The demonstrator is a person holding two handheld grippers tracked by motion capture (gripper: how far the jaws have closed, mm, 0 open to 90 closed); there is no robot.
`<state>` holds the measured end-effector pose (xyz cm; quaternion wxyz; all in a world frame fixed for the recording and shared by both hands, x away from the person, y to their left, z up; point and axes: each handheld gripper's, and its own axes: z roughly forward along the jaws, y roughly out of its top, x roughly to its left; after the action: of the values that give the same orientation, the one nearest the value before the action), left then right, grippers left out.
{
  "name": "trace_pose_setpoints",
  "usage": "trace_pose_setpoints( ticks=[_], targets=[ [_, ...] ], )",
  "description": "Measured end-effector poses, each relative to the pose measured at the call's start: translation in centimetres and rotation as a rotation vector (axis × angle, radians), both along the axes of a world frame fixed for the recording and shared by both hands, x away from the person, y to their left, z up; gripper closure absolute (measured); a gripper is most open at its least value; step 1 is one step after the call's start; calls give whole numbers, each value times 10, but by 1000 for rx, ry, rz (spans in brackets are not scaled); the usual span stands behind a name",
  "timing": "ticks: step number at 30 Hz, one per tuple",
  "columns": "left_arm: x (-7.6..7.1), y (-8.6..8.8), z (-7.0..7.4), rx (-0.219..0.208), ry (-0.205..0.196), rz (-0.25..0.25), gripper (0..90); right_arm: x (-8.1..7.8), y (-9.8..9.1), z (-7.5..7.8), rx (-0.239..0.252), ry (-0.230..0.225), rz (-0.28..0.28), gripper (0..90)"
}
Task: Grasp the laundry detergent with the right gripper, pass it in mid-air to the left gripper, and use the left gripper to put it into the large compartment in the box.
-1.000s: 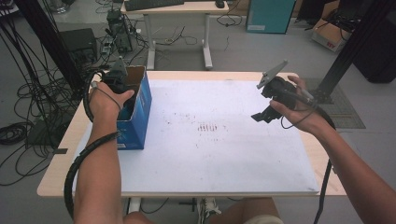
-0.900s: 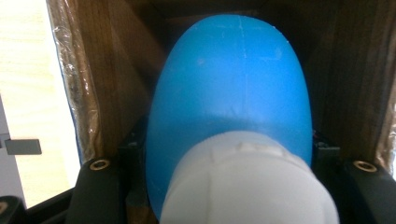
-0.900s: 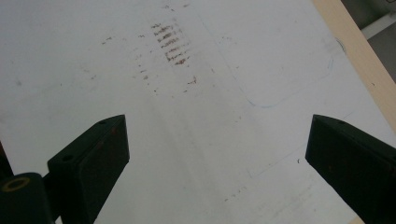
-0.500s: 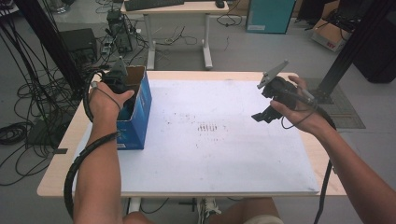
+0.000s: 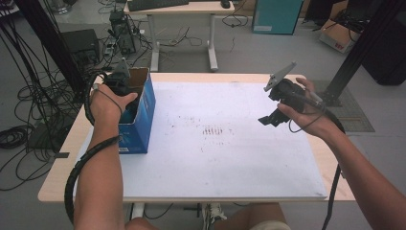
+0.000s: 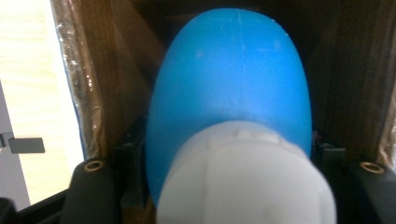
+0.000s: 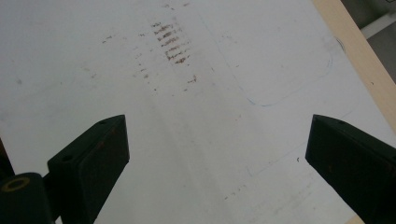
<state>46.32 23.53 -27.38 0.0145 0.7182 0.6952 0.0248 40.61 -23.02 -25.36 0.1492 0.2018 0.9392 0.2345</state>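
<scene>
The left gripper [image 5: 125,88] is down inside the open blue box [image 5: 142,120] at the left side of the table [image 5: 239,76]. In the left gripper view, a blue bottle [image 6: 233,79] with a white cap [image 6: 247,177] stands between the jaws, deep in the box. The jaws have just been opening a little; it seems they no longer press the bottle, but the pads are hidden behind it, so I cannot tell for sure. The right gripper [image 5: 280,103] hovers over the white mat [image 5: 225,158] at the right, jaws spread wide with nothing between them. I judge the bottle is nearly placed; what is left is to free it fully and lift the gripper out.
</scene>
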Motion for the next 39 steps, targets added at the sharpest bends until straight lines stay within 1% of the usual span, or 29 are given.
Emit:
trace_pose_setpoints(
  ticks=[3, 4, 6, 7, 9, 10, 12, 13, 15, 16, 17, 19, 21, 22, 23, 25, 27, 32, 35, 36, 38, 39],
  targets=[
    [-1, 0, 4, -4, -10, 1, 321, 0, 1, -1, 5, 2, -5, 62],
    [-2, -1, 6, 1, -24, 1, 316, 0, 1, -1, 3, 3, -4, 62],
    [-2, -1, 9, 3, -30, -1, 309, 1, 1, -1, 0, 2, 4, 62],
    [-3, -2, 11, 3, -33, 1, 307, 1, 1, -1, 5, 3, -1, 62],
    [-4, -3, 13, 18, -33, -3, 292, 1, 1, 0, 4, 4, -2, 62],
    [-4, -4, 14, 23, -40, -2, 292, 2, 2, 0, 7, 2, -1, 62],
    [-6, -4, 15, 23, -38, -5, 287, 1, 2, 1, 11, 3, -8, 62],
    [-7, -4, 16, 24, -36, -8, 282, 1, 2, 1, 6, 3, -4, 62],
    [-9, -5, 19, 29, -41, -6, 278, 1, 2, 1, 10, 3, -6, 62],
    [-10, -5, 20, 29, -44, -3, 277, 1, 1, 2, -2, 7, -4, 62],
    [-11, -5, 21, 33, -47, -2, 272, 1, 2, 1, 10, 4, -8, 62],
    [-14, -4, 25, 25, -54, -9, 260, 1, 2, 1, 13, 5, -6, 62],
    [-16, -5, 29, 28, -62, -9, 255, 1, 4, 1, 13, 3, 1, 62],
    [-18, -6, 32, 30, -68, -13, 252, 2, 4, 2, 8, 3, 0, 62],
    [-20, -6, 35, 30, -72, -16, 247, 2, 5, 2, 16, 3, 0, 62],
    [-23, -7, 41, 37, -82, -22, 233, 2, 6, 3, 9, 8, 0, 62],
    [-26, -7, 48, 39, -91, -29, 220, 4, 7, 3, 14, 7, 2, 62],
    [-37, -14, 66, 37, -115, -61, 197, 8, 7, 3, 5, 18, -4, 62],
    [-44, -24, 76, 32, -131, -104, 180, 13, 6, 2, 7, 26, -11, 62],
    [-46, -29, 79, 29, -137, -119, 173, 16, 5, 2, -2, 30, -11, 62],
    [-50, -38, 84, 24, -149, -143, 160, 20, 5, 1, 0, 37, -15, 62],
    [-51, -43, 87, 20, -153, -159, 154, 22, 4, 1, -6, 42, -17, 62]
  ],
)
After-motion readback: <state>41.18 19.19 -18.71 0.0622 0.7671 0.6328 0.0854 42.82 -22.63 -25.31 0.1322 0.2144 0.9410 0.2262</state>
